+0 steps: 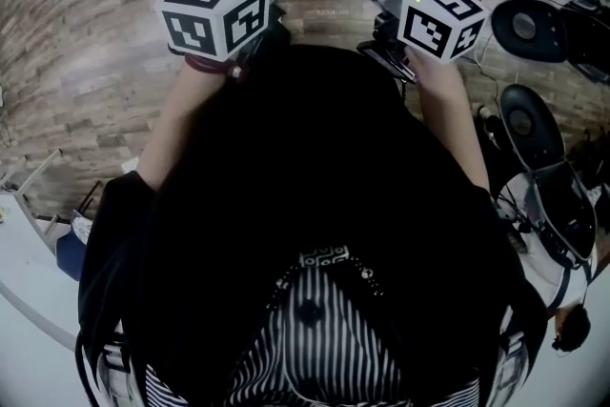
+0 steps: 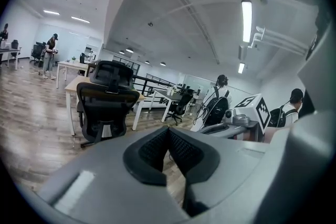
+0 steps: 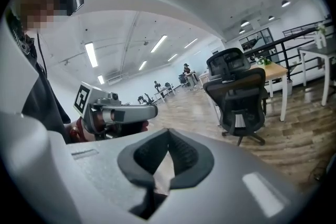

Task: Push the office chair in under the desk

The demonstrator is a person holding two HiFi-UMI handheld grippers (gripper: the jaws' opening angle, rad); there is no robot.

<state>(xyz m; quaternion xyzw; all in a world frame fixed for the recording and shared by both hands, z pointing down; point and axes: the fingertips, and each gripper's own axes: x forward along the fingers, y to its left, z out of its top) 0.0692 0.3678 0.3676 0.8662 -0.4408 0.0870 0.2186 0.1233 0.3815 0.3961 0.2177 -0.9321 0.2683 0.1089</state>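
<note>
Open-plan office, wood-plank floor [image 1: 95, 33], strip lights overhead, further desks and seated or standing people in the background. The office chair [image 2: 107, 107] stands on the floor with its black mesh back and headrest turned toward the cameras. The light-topped bench [image 2: 71, 85] lies directly behind the chair, which appears drawn out from it, not tucked beneath. The task is therefore judged not yet begun on the object itself. Both tools are well short of the chair, with open floor between. The left gripper [image 2: 169, 131] is clenched, its ribbed pads meeting at the tips with nothing between them. The right gripper [image 3: 168, 134] is likewise clenched and empty. In the head view the two are carried side by side ahead of the person's body, each aimed toward the chair and slightly downward. That posture suits a push, not a grasp — closed jaws give a blunt, firm nose to set against the chair's backrest. Castors may let the chair swing off line, so two contact points either side of the chair's centre look prudent.
</note>
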